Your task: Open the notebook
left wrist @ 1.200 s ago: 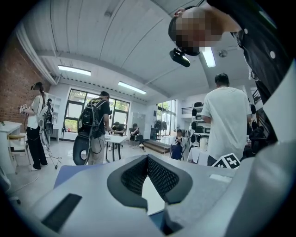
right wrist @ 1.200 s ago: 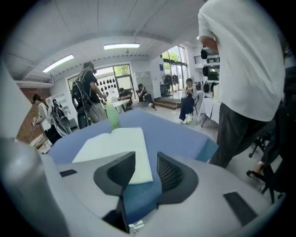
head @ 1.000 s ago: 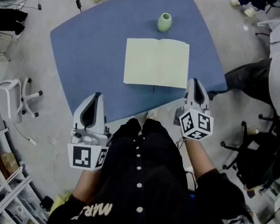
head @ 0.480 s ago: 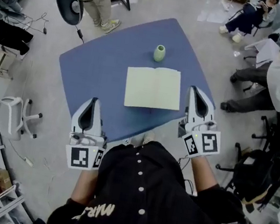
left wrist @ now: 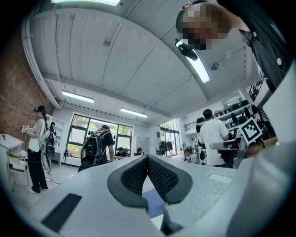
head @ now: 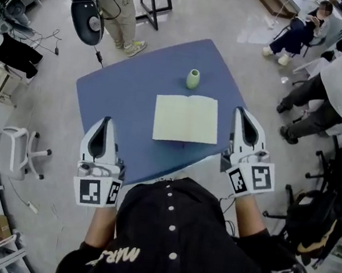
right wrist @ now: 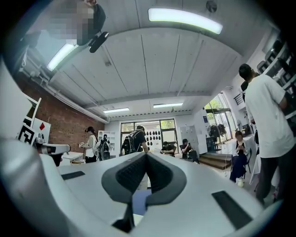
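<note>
Notebook (head: 187,118): lies open, pale pages up, flat on the blue table (head: 120,94), towards my edge of it. Green vase (head: 193,78): upright, just beyond the notebook. My left gripper (head: 105,121): clenched on nothing, near the table's front left. My right gripper (head: 243,111): clenched, empty, right of the notebook, not touching it.

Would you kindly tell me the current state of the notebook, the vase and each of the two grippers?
notebook: open, lying flat with its pages up on the blue table
vase: upright, beyond the notebook and apart from it
left gripper: shut, nothing between its jaws, clear of the notebook
right gripper: shut, nothing between its jaws, clear of the notebook
</note>
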The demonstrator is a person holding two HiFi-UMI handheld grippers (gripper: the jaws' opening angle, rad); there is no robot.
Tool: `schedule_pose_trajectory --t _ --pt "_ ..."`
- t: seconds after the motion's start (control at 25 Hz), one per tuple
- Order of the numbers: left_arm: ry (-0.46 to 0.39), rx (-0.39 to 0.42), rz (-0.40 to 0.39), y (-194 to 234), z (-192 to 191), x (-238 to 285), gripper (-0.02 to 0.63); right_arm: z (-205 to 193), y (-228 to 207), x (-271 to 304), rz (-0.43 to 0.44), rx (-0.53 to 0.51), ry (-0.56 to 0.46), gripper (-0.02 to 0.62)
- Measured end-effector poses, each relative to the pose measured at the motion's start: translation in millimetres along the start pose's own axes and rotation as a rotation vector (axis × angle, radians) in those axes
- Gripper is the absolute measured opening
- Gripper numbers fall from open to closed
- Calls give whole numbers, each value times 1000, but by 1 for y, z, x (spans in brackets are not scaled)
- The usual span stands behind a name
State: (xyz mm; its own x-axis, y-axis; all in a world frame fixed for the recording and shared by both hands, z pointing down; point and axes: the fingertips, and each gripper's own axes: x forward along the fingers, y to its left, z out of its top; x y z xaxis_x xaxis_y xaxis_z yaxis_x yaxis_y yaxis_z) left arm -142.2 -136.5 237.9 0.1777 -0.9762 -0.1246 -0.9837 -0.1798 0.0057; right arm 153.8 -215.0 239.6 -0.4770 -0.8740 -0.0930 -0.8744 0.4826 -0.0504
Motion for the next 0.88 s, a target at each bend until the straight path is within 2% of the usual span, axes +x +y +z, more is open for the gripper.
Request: schedule_pose_trajectory --t 0.32,0.88 --pt "-22 19 15 20 20 -21 3 9 20 -9 -10 -52 -2 5" --pt "-7 31 4 7 18 -20 3 5 18 -11 -1 -49 17 3"
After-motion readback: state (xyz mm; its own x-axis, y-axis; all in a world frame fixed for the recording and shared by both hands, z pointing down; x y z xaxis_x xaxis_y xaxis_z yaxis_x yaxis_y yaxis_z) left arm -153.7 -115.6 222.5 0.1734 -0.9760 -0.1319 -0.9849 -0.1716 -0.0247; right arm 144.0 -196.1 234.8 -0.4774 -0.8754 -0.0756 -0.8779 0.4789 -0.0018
